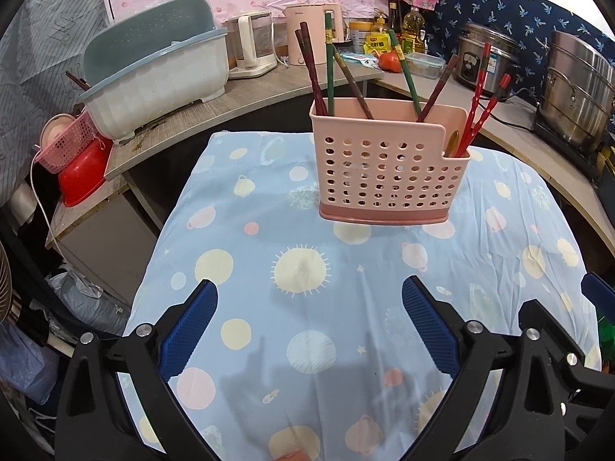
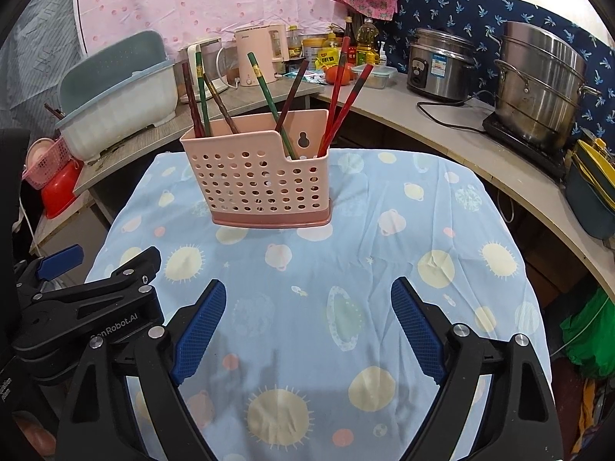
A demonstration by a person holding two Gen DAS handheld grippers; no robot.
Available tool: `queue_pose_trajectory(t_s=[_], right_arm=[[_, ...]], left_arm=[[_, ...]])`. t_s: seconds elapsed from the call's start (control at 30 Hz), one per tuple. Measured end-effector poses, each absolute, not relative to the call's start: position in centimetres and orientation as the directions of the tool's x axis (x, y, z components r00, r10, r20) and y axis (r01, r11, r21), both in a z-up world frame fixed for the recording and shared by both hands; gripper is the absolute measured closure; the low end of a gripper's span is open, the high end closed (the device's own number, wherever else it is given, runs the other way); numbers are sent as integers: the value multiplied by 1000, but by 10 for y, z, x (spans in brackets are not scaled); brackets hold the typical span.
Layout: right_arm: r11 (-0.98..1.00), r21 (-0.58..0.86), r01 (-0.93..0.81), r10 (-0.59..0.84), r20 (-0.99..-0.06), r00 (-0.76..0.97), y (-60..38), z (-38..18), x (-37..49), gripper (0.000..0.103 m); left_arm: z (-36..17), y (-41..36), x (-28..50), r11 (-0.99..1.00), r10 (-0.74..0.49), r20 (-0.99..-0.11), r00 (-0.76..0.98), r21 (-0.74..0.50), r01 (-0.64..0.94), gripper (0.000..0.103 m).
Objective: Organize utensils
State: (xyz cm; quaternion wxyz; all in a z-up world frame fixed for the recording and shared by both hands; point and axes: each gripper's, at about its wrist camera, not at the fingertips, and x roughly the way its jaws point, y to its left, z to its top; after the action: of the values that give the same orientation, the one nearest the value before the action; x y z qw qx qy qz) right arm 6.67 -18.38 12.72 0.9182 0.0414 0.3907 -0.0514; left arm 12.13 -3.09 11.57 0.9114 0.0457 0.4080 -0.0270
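A pink perforated utensil holder (image 1: pixel 384 169) stands upright on the table with the blue planet-print cloth (image 1: pixel 307 269); it also shows in the right wrist view (image 2: pixel 265 180). Several chopsticks stand in it: dark brown and green ones (image 1: pixel 328 65) in the tall compartment, red ones (image 1: pixel 480 103) in the lower right compartment. In the right wrist view the red chopsticks (image 2: pixel 338 92) lean right. My left gripper (image 1: pixel 309 288) is open and empty, well short of the holder. My right gripper (image 2: pixel 307 288) is open and empty, also short of it. The left gripper's body (image 2: pixel 77 299) shows at the lower left.
A counter wraps behind the table with a dish-drainer tub (image 1: pixel 161 73), kettles (image 1: pixel 307 34), bottles, a rice cooker (image 2: pixel 438 65) and a steel steamer pot (image 2: pixel 538 88). A pink basket and red bowl (image 1: pixel 77 169) sit at left. The table's cloth edges drop off on both sides.
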Motion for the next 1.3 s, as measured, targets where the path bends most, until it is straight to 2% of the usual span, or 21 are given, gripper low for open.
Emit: queue_pose_trajectory(t_s=[1.3], right_arm=[[991, 29, 133, -69, -733, 677, -187, 118, 75, 19]], left_arm=[[106, -37, 128, 992, 9, -761, 648, 87, 90, 11]])
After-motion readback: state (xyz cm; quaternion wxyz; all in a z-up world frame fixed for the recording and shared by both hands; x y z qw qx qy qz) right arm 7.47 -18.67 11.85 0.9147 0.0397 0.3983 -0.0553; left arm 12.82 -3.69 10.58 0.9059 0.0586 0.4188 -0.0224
